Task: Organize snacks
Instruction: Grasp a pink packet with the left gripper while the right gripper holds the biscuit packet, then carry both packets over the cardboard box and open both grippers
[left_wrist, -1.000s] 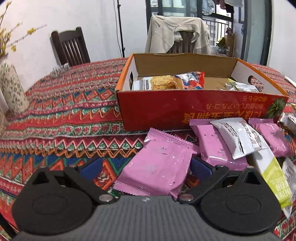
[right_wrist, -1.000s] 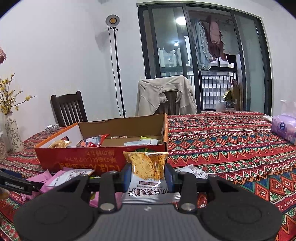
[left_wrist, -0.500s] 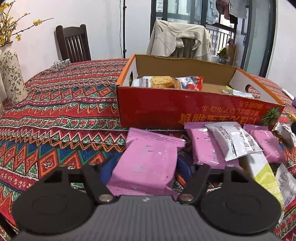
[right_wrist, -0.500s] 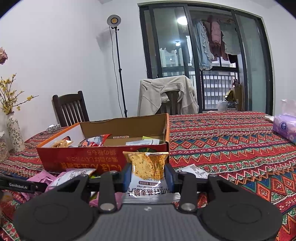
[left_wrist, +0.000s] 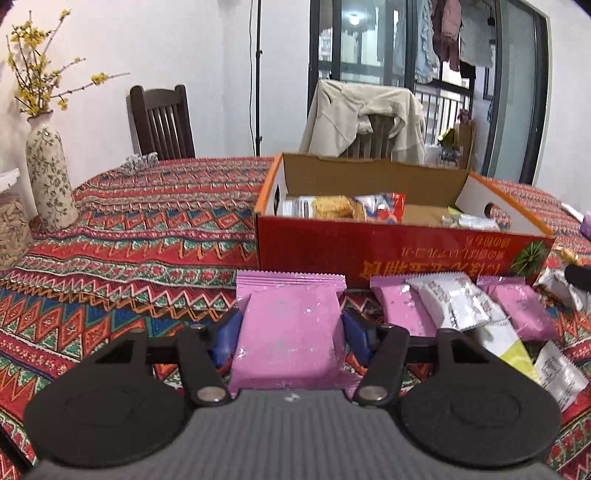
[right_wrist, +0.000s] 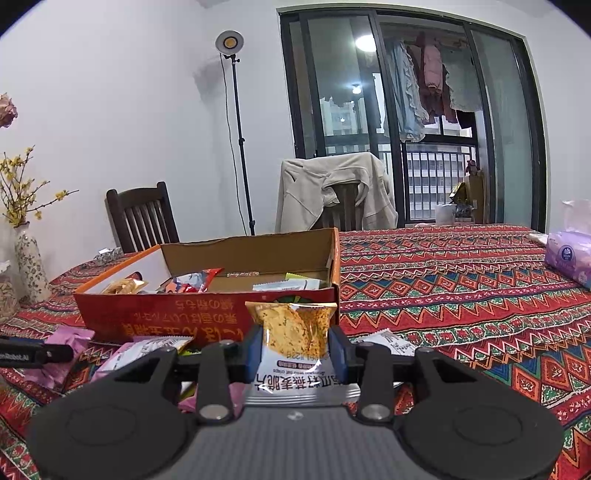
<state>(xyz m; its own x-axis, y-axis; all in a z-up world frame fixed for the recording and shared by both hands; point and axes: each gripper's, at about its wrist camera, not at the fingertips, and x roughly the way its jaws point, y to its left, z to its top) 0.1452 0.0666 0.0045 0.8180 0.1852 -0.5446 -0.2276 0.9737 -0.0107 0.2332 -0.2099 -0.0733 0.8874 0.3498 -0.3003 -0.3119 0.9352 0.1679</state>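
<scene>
Left claw (left_wrist: 290, 332) closing on a pink snack packet (left_wrist: 288, 339); right claw (right_wrist: 293, 354) clamped on an orange crisp packet (right_wrist: 293, 332).

A second ago the left jaws stood wide around the pink packet lying flat; now the pads press its sides, and it looks lifted off the desk (left_wrist: 129, 236), though that's hard to confirm. Both packets look ready for the red box (left_wrist: 388, 254) just ahead. More pink packets lie right of the left claw. Patterned cloth, vase, chairs, balcony door beyond.

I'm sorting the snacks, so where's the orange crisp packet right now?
In the right wrist view, the orange crisp packet sits gripped in the right gripper, just before the red box.
</scene>
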